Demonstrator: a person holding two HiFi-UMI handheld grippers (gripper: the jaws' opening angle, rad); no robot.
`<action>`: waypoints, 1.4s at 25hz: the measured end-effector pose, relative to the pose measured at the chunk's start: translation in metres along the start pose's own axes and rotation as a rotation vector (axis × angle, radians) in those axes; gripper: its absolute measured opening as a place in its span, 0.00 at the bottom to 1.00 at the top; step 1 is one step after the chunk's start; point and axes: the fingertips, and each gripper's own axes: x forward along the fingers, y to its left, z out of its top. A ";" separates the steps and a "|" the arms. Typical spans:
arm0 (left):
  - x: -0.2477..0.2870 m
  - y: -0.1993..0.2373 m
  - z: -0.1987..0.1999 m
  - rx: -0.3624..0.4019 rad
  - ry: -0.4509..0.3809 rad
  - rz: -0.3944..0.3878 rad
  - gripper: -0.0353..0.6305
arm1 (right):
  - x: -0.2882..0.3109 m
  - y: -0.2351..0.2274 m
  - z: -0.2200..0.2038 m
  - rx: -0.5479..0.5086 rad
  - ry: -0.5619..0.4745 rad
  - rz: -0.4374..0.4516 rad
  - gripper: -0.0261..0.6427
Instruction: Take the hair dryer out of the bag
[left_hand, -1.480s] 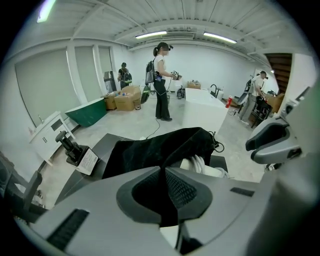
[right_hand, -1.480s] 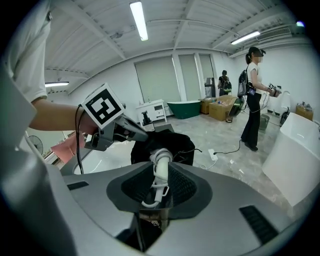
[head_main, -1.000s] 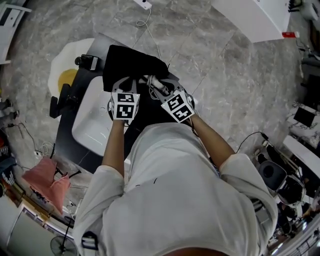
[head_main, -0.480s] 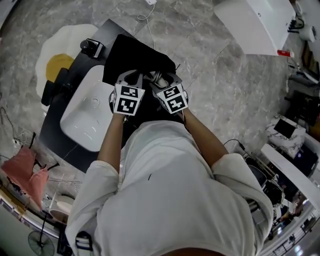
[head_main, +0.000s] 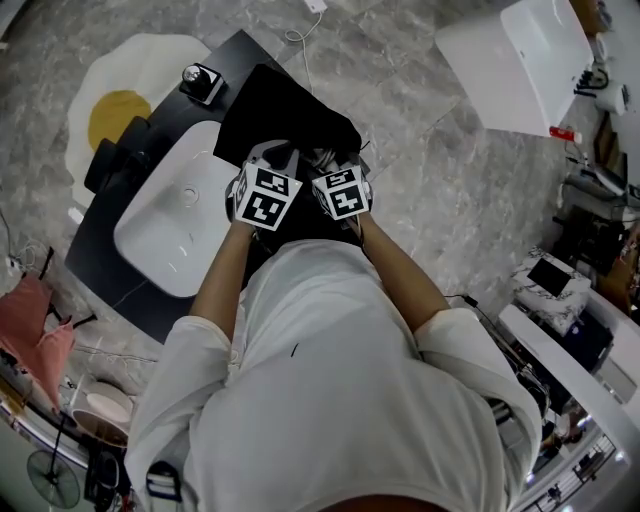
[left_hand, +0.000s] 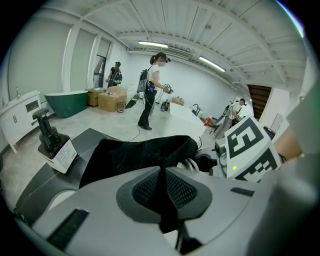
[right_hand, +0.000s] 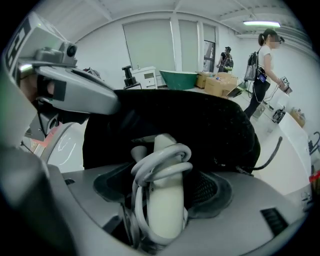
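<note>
Our left gripper (left_hand: 161, 196) pinched fabric of the bag (left_hand: 131, 156) at the countertop's (head_main: 110, 282) far end. Our right gripper (right_hand: 162, 189), jaws just opening wide, straddled the hair dryer (right_hand: 161, 212): its cord-wrapped handle poked from the bag, lengthwise along those jaws.

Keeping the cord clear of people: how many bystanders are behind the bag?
2: a nearer person standing mid-room, and a farther person by the cardboard boxes. A third may sit far right, too small to tell.
</note>
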 end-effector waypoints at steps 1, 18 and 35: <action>0.000 0.000 0.000 -0.003 -0.003 -0.003 0.11 | 0.000 0.000 0.000 -0.012 0.002 -0.009 0.52; -0.007 -0.016 0.009 0.085 -0.009 0.027 0.11 | -0.005 -0.003 0.003 0.006 0.010 0.101 0.47; -0.010 -0.043 0.020 0.193 0.035 0.098 0.11 | -0.041 -0.010 -0.008 -0.073 -0.006 0.273 0.46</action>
